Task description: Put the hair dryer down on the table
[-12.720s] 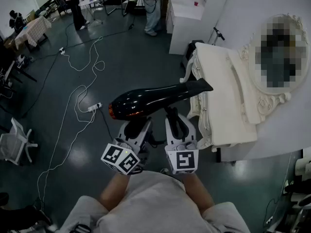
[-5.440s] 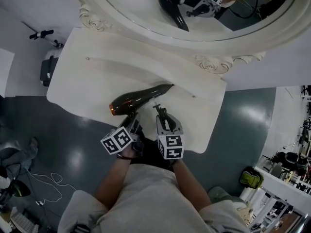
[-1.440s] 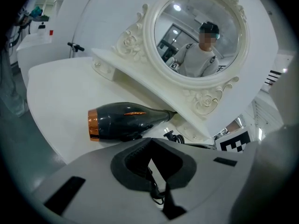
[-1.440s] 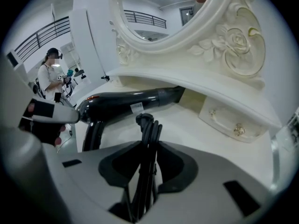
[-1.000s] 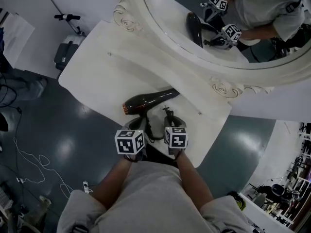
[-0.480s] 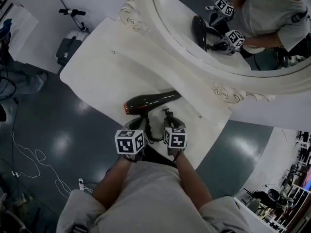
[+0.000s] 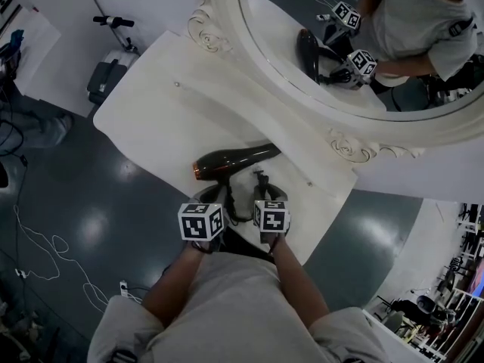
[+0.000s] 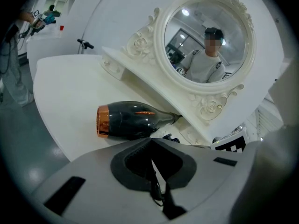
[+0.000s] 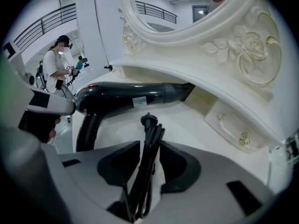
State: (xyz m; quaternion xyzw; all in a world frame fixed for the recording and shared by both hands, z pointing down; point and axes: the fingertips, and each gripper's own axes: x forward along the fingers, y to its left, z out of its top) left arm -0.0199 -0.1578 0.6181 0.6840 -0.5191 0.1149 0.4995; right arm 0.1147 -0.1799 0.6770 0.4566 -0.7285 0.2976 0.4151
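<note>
The black hair dryer (image 7: 231,159) with a copper end lies on its side on the white dressing table (image 7: 162,119), just before the mirror's base. It also shows in the left gripper view (image 8: 133,120) and the right gripper view (image 9: 126,96). My left gripper (image 7: 218,195) sits by the dryer's handle (image 9: 86,125), its jaws shut (image 8: 150,146) with a thin dark cord pinched between them. My right gripper (image 7: 262,184) is beside it. Its jaws (image 9: 148,148) have just been opening and stand apart, with the folded cable bundle and plug (image 9: 147,139) standing loosely between them.
An oval mirror in an ornate white frame (image 7: 227,48) rises behind the dryer and reflects the person and both grippers. A small drawer with knobs (image 9: 231,125) sits under it. The table's front edge (image 7: 151,174) is close to my grippers. Cables (image 7: 34,240) lie on the dark floor.
Long before, the dryer was carried in the air over the floor; now it lies on the table. Within the last second the dryer and both grippers stay where they were.
</note>
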